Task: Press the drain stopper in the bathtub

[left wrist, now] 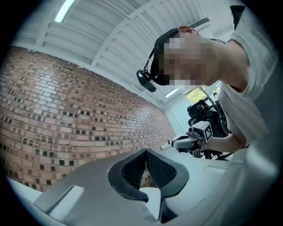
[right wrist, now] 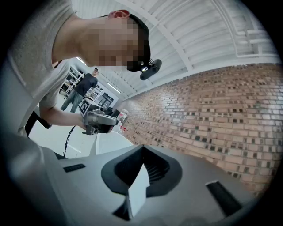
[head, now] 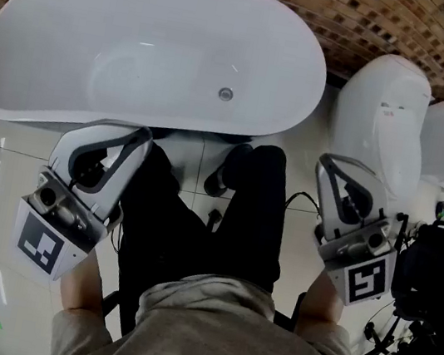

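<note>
Risk: The reach looked long. Both tools hung well apart from the drain stopper (head: 226, 93), so a hurried lean could have knocked a tool on the bathtub (head: 305, 85) rim. A tip could also have skidded off that small round cap.
Cause: Each tool's own view showed only the brick wall (left wrist: 66, 110) and ceiling, never the stopper, so I judged the aim blind until a tool tipped down.
Left tool (left wrist: 146, 152): Clenched, pads tip to tip, with a sliver of brick between them. It gripped nothing and touched nothing. It sat at lower left of the head view (head: 132, 136), just below the tub's rim.
Right tool (right wrist: 142, 150): Clamped together and empty too, at lower right (head: 331, 164), beside the toilet (head: 383, 123).
Stopper: On the tub floor, right of centre in the upper frame, untouched.
</note>
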### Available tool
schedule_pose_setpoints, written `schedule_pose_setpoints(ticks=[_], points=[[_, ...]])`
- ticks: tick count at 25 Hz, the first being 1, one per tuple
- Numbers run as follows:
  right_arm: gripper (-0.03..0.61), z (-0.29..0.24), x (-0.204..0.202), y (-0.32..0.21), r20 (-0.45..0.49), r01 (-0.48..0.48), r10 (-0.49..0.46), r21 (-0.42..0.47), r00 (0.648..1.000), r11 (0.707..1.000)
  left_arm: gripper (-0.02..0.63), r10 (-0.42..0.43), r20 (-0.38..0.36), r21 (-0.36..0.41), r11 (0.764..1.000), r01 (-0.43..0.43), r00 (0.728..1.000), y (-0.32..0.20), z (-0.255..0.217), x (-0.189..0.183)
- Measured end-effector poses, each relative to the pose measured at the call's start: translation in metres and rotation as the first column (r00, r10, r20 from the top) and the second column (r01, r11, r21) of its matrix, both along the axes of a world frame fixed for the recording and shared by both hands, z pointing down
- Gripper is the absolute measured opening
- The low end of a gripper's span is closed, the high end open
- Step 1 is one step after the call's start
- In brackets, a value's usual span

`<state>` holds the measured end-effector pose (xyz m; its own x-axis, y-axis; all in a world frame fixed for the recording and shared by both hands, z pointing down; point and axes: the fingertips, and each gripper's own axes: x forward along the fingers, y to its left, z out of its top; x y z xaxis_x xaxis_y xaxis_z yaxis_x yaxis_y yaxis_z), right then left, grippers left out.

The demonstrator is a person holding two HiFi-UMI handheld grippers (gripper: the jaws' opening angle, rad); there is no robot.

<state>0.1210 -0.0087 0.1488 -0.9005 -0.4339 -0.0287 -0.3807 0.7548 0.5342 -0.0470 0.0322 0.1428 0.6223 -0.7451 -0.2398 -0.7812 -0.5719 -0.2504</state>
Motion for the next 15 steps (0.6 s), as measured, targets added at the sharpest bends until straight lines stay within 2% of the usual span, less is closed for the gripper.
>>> schedule_pose_setpoints(ticks=[6, 9, 11, 12, 15], points=[[0.000, 0.062, -0.017, -0.076, -0.098, -0.066, 0.056, -0.098, 0.994, 0.993, 0.005, -0.035, -0.012, -0.053, 0.998, 0.034, 0.999, -0.058, 0.048, -0.035], [0.000, 0.102, -0.033, -0.109, -0.187, -0.051, 0.027, -0.124, 0.982, 0.991, 0.005, -0.062, -0.062, -0.121, 0.991, 0.055, 0.996, -0.090, 0.089, -0.052], [0.000, 0.139, -0.047, -0.130, -0.273, -0.033, -0.011, -0.153, 0.962, 0.988, 0.005, -0.067, -0.082, -0.170, 0.984, 0.052, 0.994, -0.107, 0.119, -0.059], [0.000, 0.161, -0.052, -0.141, -0.321, -0.047, -0.017, -0.192, 0.947, 0.980, 0.005, -0.068, -0.076, -0.188, 0.981, 0.052, 0.995, -0.115, 0.133, -0.062], [0.000, 0.228, -0.064, -0.179, -0.425, -0.122, -0.039, -0.344, 0.904, 0.931, 0.005, -0.067, -0.039, -0.216, 0.975, 0.057, 0.997, -0.142, 0.165, -0.066]])
